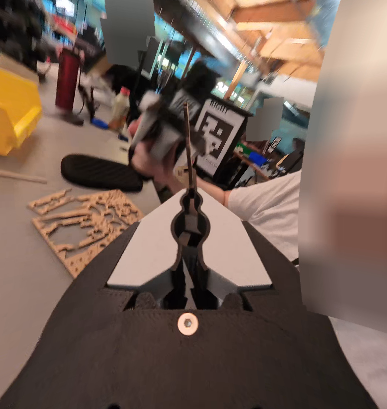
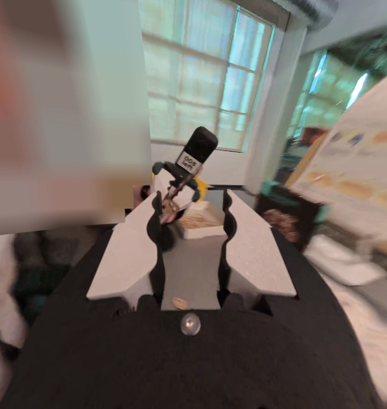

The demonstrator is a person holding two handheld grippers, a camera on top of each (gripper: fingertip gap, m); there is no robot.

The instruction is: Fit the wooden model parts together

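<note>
Centre frame: I am pinching the thin wooden strip edge-on in my left gripper; my right gripper, fingers spread wide and empty, should be closing squarely on the mating piece.

We find the punched sheet flat on the desk, left of the left hand-held gripper; pad behind it; bin far left.

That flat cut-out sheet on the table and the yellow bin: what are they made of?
The sheet looks like thin, pale, unfinished plywood with many parts cut out, leaving gaps. The bin seems moulded plastic: smooth, even yellow with a slight sheen, though blur leaves it uncertain.
</note>
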